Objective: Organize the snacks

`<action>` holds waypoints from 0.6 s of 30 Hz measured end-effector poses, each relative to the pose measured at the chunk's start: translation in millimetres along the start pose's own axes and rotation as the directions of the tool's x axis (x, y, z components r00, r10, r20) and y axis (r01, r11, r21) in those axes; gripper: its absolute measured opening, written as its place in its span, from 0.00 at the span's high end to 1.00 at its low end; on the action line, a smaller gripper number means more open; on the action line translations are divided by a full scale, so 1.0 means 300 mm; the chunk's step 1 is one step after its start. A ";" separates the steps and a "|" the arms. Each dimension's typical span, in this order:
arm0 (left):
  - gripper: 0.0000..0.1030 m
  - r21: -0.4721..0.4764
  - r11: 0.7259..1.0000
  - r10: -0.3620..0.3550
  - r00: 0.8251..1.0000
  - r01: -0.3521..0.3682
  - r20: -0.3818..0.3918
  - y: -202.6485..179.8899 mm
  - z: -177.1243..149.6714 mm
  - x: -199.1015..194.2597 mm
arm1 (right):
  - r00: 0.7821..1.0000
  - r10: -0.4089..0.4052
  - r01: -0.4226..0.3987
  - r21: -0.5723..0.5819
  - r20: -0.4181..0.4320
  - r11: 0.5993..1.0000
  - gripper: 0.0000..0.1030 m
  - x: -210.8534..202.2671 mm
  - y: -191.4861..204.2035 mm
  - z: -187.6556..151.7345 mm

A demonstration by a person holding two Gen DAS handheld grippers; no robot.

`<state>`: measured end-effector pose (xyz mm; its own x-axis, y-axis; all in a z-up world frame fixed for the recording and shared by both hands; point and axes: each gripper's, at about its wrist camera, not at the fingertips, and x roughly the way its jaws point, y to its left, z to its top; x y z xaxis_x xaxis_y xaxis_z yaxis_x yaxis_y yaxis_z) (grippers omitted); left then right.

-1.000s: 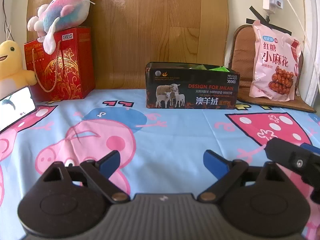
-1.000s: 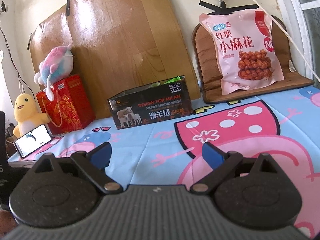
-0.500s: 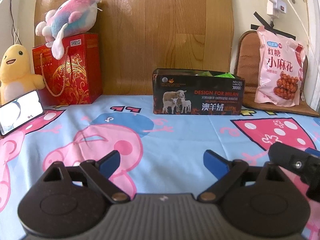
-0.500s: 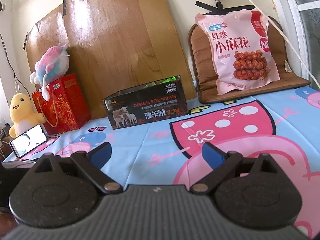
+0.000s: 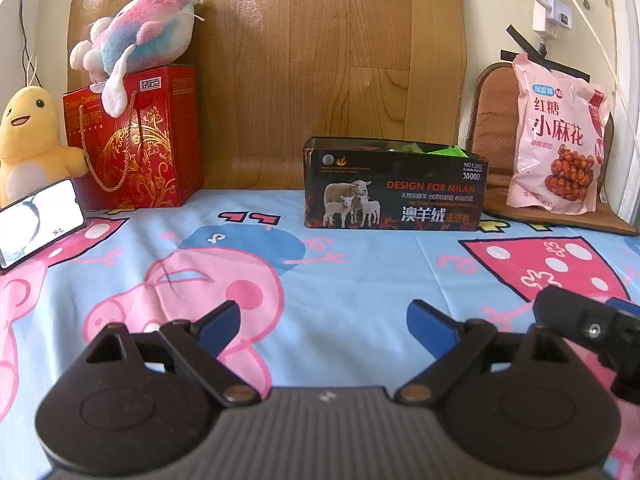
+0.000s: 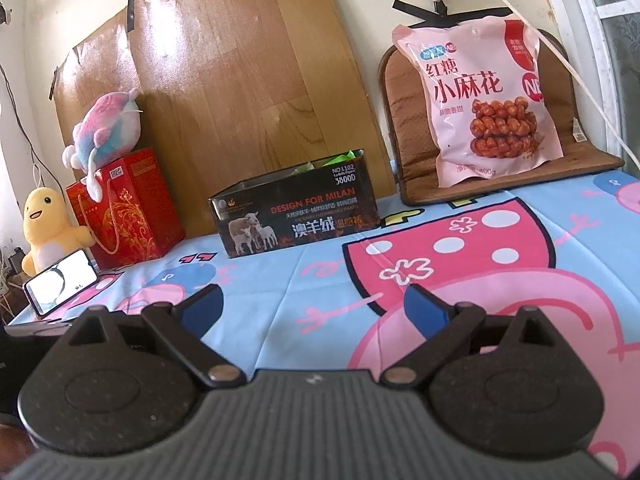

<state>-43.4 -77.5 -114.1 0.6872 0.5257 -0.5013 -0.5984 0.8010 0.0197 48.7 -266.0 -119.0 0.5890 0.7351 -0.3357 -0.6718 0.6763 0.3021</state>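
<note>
1. A phone (image 5: pixel 38 220) stands propped at the left edge of the left wrist frame, with a yellow plush (image 5: pixel 28 140) behind it.
2. A red bag (image 5: pixel 136 140) sits upper left, and a pink-and-blue plush (image 5: pixel 140 36) lies on top of it.
3. The left tool (image 5: pixel 322 322) is at bottom centre, its jaws wide with nothing between them, only the cartoon-print cloth (image 5: pixel 360 280) that covers the desk.
4. A black box (image 5: pixel 394 188) stands at centre against a wooden board (image 5: pixel 320 60); green packets (image 5: pixel 440 150) show above its rim.
5. A pink snack bag (image 5: pixel 560 136) leans upright on a brown cushion (image 5: pixel 492 120) at upper right, well apart from the box.
6. The right tool (image 6: pixel 312 308) fills the bottom of the right wrist frame, its jaws also wide and empty; part of it shows at the lower right edge of the left view.
</note>
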 end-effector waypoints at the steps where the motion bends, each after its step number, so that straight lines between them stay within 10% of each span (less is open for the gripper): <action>1: 0.09 0.000 1.000 0.000 1.000 0.000 0.000 0.001 0.000 0.000 | 1.000 0.001 -0.001 0.000 0.000 1.000 0.04 0.000 0.000 0.000; 18: 0.08 -0.004 1.000 0.008 1.000 -0.008 0.002 0.000 0.000 -0.005 | 1.000 -0.002 0.002 0.004 -0.009 1.000 0.04 0.005 -0.002 -0.003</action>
<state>-44.5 -78.2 -113.3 0.6836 0.5323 -0.4993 -0.6052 0.7958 0.0199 49.5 -265.3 -120.6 0.5860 0.7335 -0.3443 -0.6692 0.6777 0.3049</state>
